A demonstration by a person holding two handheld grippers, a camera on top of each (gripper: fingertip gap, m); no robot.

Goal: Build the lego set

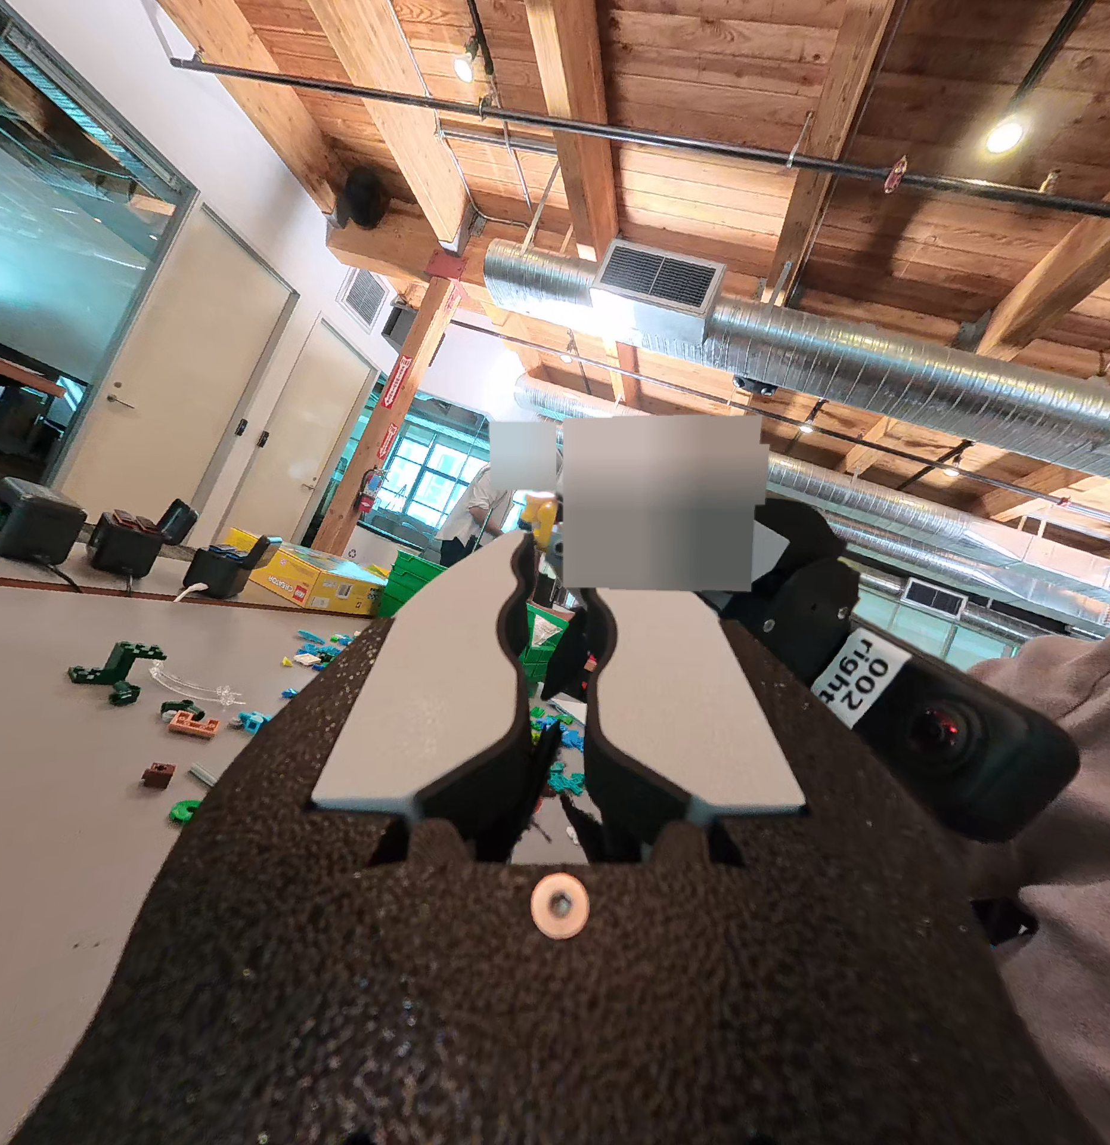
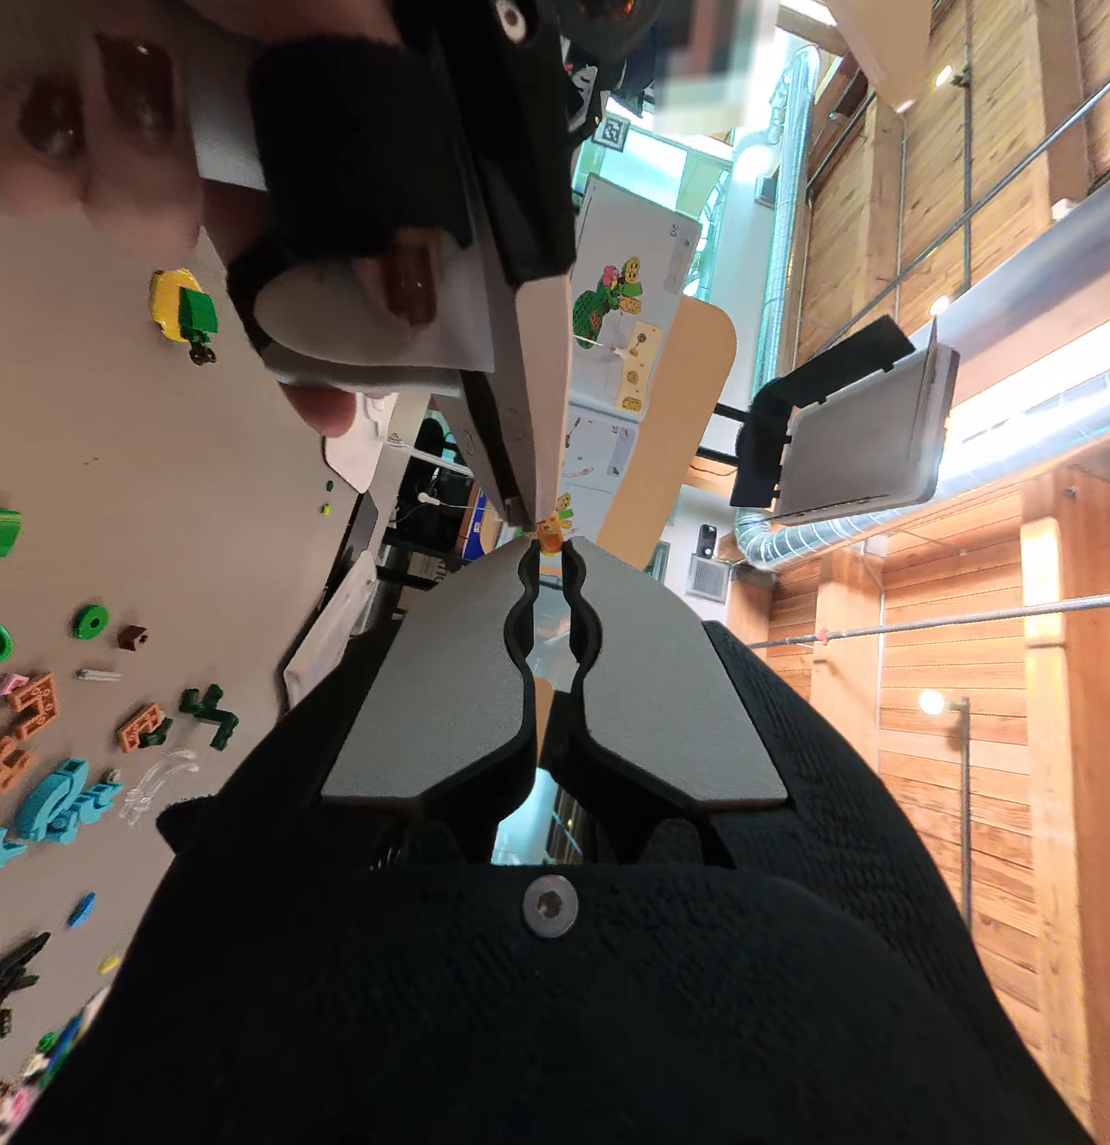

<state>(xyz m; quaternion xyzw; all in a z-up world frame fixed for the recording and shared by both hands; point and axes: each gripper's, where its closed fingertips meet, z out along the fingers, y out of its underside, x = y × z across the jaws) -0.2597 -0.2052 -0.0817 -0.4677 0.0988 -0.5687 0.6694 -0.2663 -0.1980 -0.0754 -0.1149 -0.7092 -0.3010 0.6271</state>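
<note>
A small yellow-orange lego piece [image 2: 549, 536] is held in the air between both grippers. My right gripper [image 2: 549, 548] has its jaws nearly together, its tips on either side of the piece. My left gripper [image 2: 536, 517] comes in from the upper left, shut, its tip at the same piece. In the left wrist view the piece [image 1: 540, 514] sits just past my left gripper [image 1: 546, 545], whose right fingertip is hidden by a blurred patch. The right gripper's black body [image 1: 806, 595] shows behind it.
Loose pieces lie on the grey table [image 1: 75, 867]: a dark green part [image 1: 116, 666], an orange-brown plate [image 1: 193, 722], a brown brick [image 1: 159, 774] and blue parts [image 2: 57, 805]. A yellow and green assembly [image 2: 181, 307] also lies there. An open instruction booklet [image 2: 633, 297], a yellow box [image 1: 311, 579] and green bins [image 1: 416, 576] stand beyond. Left and right tips are no more than a few centimetres apart.
</note>
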